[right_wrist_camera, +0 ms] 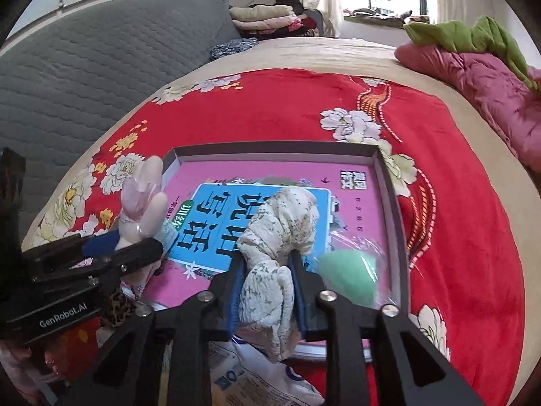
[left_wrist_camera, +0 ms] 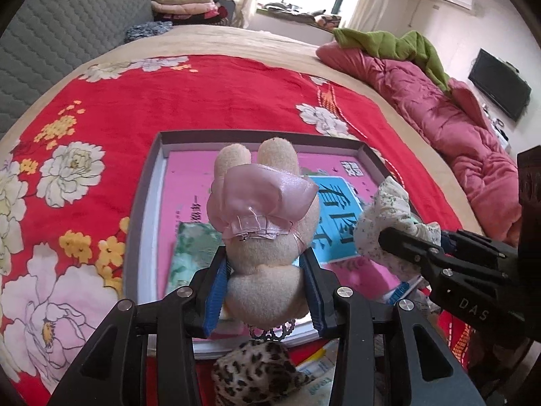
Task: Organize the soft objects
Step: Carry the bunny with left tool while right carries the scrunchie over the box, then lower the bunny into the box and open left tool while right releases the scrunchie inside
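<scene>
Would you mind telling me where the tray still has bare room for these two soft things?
The grey tray is freest along its far wall, on the pink book above the blue panel. The near right corner is crowded by a green item in plastic, the near left by green-patterned cloth.

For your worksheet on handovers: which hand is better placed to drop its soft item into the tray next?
Right, probably: its floral cloth already hangs over the tray middle; the left's bunny hangs nearer the tray's near edge.

One plush rabbit [left_wrist_camera: 267, 223], one floral scrunchie [right_wrist_camera: 280, 237], one tray [right_wrist_camera: 392, 182], two books [right_wrist_camera: 257, 216].
</scene>
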`<state>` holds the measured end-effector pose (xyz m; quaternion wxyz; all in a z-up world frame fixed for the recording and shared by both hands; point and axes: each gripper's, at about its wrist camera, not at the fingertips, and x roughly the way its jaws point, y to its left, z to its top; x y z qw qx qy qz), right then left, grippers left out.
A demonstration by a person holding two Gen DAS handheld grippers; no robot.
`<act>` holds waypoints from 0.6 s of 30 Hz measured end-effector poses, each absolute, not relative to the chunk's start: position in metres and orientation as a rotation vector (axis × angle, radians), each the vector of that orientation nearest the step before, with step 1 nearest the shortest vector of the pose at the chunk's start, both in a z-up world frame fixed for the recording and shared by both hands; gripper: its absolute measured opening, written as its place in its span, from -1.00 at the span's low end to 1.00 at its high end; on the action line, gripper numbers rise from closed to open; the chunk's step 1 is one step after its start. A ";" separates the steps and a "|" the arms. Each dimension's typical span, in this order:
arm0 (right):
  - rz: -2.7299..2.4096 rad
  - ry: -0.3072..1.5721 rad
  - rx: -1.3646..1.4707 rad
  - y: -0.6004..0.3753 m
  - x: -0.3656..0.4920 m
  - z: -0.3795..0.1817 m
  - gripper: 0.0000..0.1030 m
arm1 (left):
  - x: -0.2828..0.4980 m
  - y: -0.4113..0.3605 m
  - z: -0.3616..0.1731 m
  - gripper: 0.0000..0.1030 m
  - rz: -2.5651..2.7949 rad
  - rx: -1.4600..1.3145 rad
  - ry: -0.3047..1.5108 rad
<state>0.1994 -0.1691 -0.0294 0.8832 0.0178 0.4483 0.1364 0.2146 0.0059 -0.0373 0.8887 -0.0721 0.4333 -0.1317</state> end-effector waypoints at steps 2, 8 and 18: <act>0.269 0.936 0.040 -0.173 0.198 -0.028 -0.31 | 0.214 0.003 -0.038 -0.15 -0.285 -0.144 0.906; 0.254 0.918 0.049 -0.182 0.190 -0.022 -0.15 | 0.212 -0.006 -0.038 -0.15 -0.321 -0.133 0.909; 0.213 0.863 0.097 -0.204 0.175 -0.002 -0.12 | 0.213 -0.014 -0.046 0.03 -0.343 -0.123 0.942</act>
